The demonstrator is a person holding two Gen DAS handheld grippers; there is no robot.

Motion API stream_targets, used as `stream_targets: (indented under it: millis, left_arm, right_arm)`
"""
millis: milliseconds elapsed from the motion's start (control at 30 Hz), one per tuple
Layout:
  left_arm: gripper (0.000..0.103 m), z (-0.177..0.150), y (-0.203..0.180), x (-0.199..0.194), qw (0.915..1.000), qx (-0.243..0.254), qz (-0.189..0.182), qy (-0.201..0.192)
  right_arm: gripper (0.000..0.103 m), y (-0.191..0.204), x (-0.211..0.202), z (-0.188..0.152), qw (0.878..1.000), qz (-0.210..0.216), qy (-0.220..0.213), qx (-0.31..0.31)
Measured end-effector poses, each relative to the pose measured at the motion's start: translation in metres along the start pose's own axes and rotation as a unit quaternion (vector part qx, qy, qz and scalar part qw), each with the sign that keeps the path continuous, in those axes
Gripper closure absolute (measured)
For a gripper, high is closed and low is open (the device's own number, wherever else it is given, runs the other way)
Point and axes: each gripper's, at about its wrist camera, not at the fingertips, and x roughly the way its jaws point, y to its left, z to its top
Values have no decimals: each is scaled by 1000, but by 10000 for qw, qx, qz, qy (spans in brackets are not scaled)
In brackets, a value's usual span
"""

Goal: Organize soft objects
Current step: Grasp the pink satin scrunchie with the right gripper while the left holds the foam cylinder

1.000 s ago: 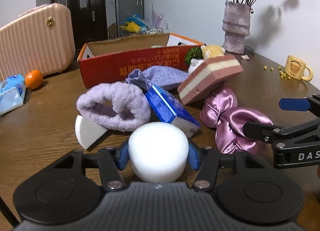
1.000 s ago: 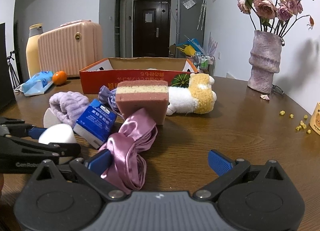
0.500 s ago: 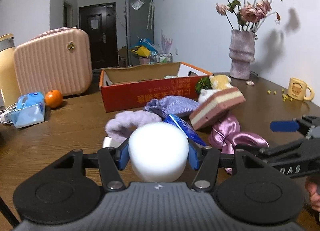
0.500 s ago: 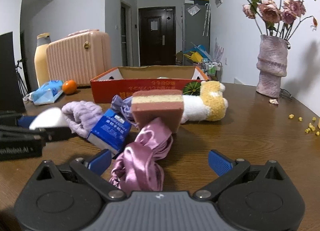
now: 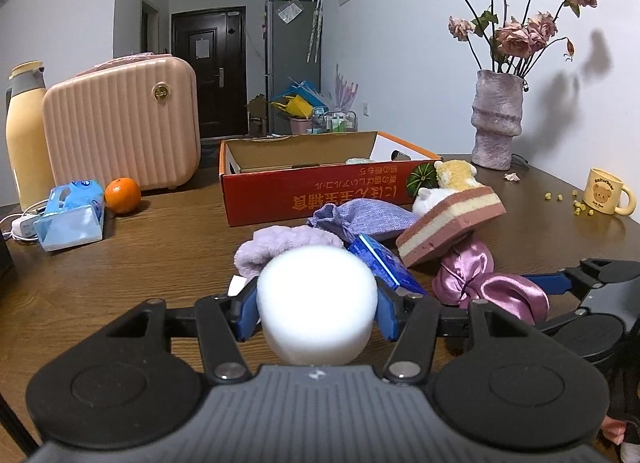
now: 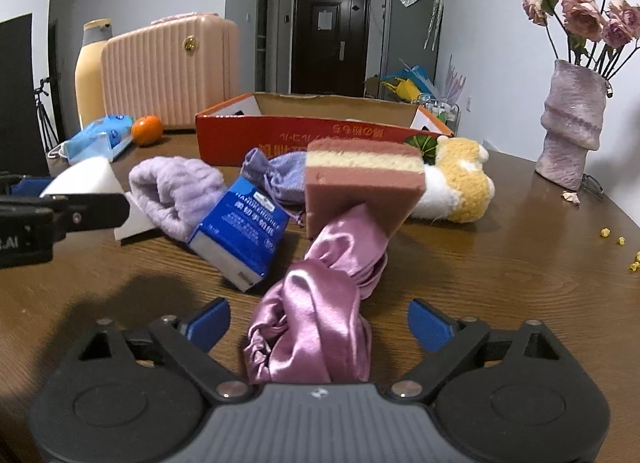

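Wooden table (image 6: 500, 263), satin scrunchie (image 6: 316, 323) between tongs (image 6: 318, 321)

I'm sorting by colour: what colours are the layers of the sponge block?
Dusty pink with a cream-yellow middle layer: the sponge block shows best in the right wrist view.

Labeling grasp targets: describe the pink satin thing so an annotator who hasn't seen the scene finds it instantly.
Start at the red cardboard box on the wooden table; a heap of soft items lies in front of it. At the heap's near edge, a pink satin scrunchie runs out from under the pink-and-cream layered sponge. It is the only shiny, twisted fabric there.
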Motion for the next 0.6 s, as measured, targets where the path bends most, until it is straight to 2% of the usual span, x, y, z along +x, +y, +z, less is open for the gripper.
stream_targets:
  millis: [300,367,467,600]
  left_arm:
    - [46,-1,0,0,10000,6,-11,4]
    - [46,-1,0,0,10000,8,-13,1]
    - [46,-1,0,0,10000,8,-10,3]
    - [46,-1,0,0,10000,1,-5,9]
  right_arm:
    - [32,3,8,0,9999,49,139,-12]
    - [41,2,9,0,9998,59,198,12]
    - [44,1,9,-1,9997,108,213,55]
    - [56,0,7,-1,9996,173,205,64]
